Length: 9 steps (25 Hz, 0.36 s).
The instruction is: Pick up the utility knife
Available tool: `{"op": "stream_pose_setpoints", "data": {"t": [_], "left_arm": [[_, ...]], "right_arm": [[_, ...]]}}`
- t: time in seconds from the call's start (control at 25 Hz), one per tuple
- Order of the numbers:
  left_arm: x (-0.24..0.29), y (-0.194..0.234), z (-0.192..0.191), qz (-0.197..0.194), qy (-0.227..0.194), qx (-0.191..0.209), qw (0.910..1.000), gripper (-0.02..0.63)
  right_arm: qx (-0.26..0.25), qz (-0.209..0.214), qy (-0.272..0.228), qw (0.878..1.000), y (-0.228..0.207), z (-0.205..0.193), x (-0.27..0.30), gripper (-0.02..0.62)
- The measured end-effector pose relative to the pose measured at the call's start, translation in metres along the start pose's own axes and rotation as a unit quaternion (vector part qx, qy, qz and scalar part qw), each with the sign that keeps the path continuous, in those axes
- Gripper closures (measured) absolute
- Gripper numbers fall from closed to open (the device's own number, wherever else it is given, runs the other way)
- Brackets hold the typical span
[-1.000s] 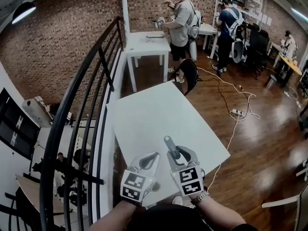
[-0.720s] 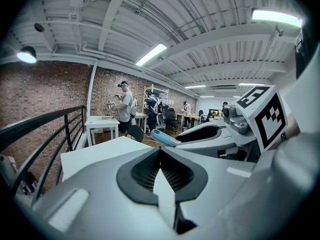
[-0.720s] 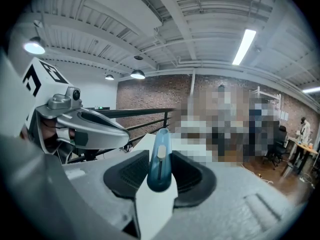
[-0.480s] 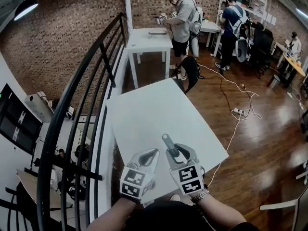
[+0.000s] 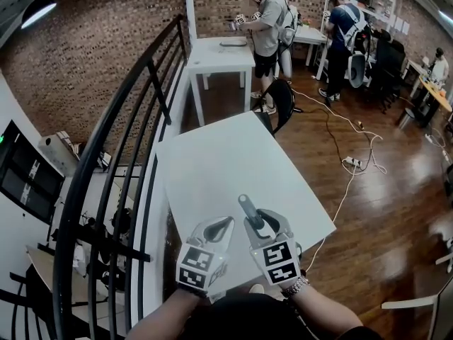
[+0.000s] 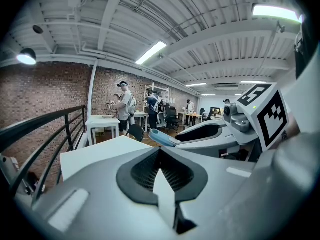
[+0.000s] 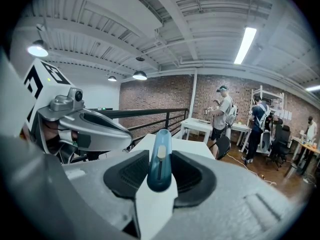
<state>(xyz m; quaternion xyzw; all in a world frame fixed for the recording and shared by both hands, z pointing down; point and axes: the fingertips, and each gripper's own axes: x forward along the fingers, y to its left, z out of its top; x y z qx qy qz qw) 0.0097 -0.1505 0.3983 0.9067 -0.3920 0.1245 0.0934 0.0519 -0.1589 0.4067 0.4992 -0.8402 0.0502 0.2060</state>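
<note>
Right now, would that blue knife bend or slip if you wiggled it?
Probably stiff: the utility knife sticks straight out of the jaws without drooping. Likely light, since a pinch at one end holds it up. Its smooth handle might slip a little.

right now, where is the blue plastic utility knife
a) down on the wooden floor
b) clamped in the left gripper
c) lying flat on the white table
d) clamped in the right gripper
d: the right gripper view shows the blue plastic utility knife pinched between the pads of the right gripper, sticking out over the white table, while the left gripper is shut on nothing.
</note>
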Motion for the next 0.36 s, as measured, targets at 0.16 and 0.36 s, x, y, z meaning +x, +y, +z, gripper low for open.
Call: {"op": "stream_pose_setpoints", "data": {"t": [0.16,0.36], "left_arm": [[0.0027,-0.0004,0.0011,0.001,0.002,0.001,1.0000,0.589],[0.0026,-0.0080,-0.0033,0.001,0.004,0.003,1.0000,0.589]], "right_arm": [[0.001,0.002,-0.001,1.000,-0.0033,0.0009,0.0004,0.463],[0.002,0.001,-0.001,1.000,-0.0044,-0.0051,-0.0048,0.462]]}}
